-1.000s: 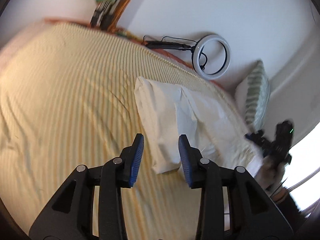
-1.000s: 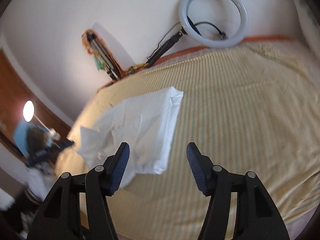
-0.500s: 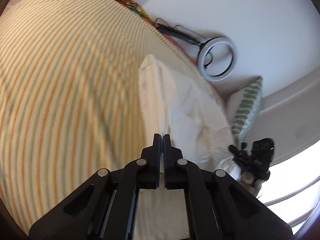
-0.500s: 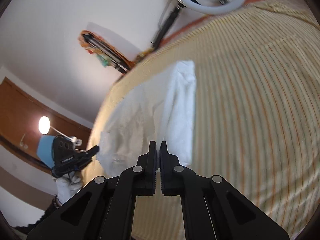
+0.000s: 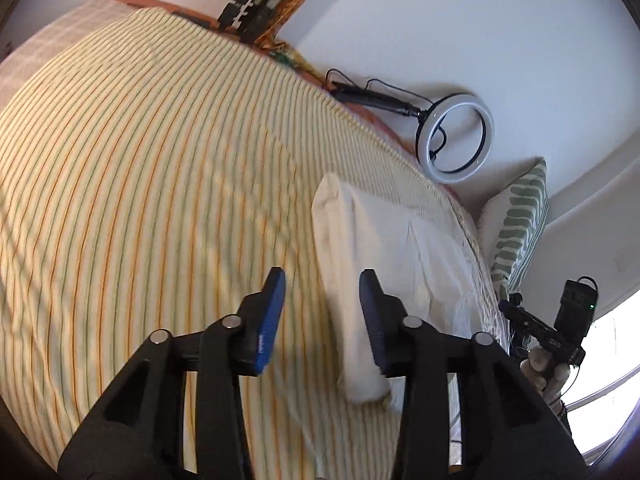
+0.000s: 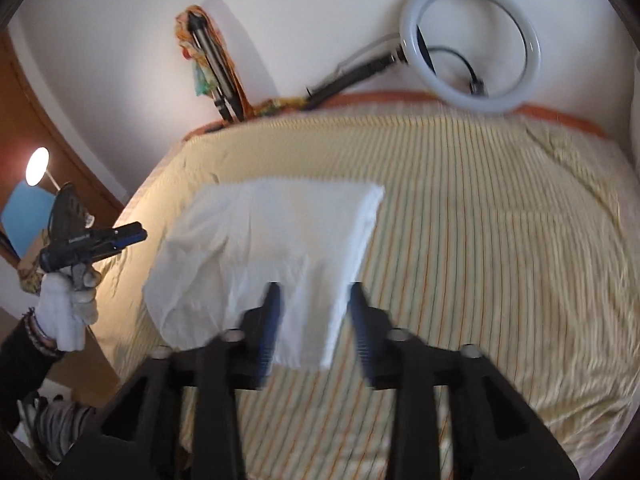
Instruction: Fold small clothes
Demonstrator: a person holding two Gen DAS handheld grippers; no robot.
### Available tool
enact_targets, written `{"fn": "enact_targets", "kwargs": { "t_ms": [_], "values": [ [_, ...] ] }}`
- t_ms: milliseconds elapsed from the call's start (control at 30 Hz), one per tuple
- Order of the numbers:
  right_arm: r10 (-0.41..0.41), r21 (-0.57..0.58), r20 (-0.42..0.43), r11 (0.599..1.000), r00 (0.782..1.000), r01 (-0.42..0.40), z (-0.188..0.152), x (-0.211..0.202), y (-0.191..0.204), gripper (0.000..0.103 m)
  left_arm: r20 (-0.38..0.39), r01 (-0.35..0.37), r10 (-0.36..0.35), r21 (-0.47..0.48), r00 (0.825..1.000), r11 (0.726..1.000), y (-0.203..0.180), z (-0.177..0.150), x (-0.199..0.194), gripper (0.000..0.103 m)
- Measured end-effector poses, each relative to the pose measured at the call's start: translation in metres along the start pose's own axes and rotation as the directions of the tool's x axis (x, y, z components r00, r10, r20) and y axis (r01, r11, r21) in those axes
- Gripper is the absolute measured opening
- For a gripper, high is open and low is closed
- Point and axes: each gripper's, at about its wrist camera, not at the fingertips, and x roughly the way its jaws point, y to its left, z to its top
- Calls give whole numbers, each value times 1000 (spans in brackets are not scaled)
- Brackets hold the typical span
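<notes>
A white folded garment (image 5: 372, 240) (image 6: 272, 248) lies flat on the striped yellow bedspread (image 5: 140, 200) (image 6: 480, 220). My left gripper (image 5: 322, 300) hovers above the garment's left edge, jaws opening, nothing pressed between the blue pads. My right gripper (image 6: 312, 312) hangs over the garment's near right corner, jaws opening too, the cloth below them and not pinched. In the left wrist view the right gripper (image 5: 556, 336) shows at the far right in a gloved hand. The right wrist view shows the left gripper (image 6: 92, 240) at the left, also in a gloved hand.
A ring light (image 5: 456, 140) (image 6: 472, 44) on its stand leans against the white wall beyond the bed. A green-patterned pillow (image 5: 520, 224) stands at the bed's right end. A folded tripod with colourful cloth (image 6: 212, 64) rests by the wall. A lamp (image 6: 38, 164) glows at left.
Both grippers snapped shut half a second ago over the garment and have opened again. Both views swung; the garment lies on the bed in much the same spot.
</notes>
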Motion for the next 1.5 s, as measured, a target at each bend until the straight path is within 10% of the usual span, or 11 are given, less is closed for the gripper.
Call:
{"fn": "enact_targets", "kwargs": {
  "t_ms": [533,633,1133,1500],
  "values": [
    [-82,3,-57,997,995,83,55,113,-20,35,-87,-20,22,20,996,1000,-11,64,96,37],
    [-78,5,-55,997,995,78,52,118,-22,35,-109,-38,42,44,993,998,-14,63,106,4],
    [-65,119,27,991,998,62,38,93,-56,35,119,-130,132,-18,984,991,0,53,69,0],
    [-76,111,-2,991,997,76,57,104,-51,30,97,-149,124,331,988,932,-98,21,70,0]
  ]
}}
